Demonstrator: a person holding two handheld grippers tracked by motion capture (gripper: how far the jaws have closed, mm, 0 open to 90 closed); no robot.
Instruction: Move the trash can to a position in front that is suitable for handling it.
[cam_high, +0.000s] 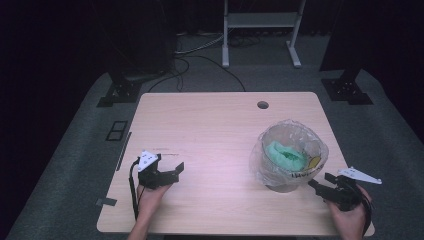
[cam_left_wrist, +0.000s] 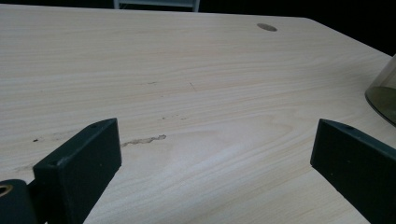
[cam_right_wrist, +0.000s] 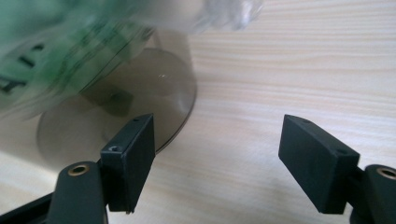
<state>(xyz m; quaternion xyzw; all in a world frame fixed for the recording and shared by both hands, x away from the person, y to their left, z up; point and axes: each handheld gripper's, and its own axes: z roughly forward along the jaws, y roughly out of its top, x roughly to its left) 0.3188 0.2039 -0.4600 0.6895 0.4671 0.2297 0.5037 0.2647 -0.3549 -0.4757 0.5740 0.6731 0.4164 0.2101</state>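
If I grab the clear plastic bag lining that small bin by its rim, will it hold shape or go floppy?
The clear plastic bag is thin and crinkled, so it will likely collapse and slip between the jaws. The translucent grey bin looks light, with little inside but the crumpled green wad, so it may lift or tip.

High overhead view; two close claw views low over shared table (cam_high: 215, 130).

Left gripper (cam_high: 172, 170) and right gripper (cam_high: 320, 184) gape (hand-held, low)

Wooden table (cam_high: 210, 130), dark floor cables (cam_high: 200, 55)
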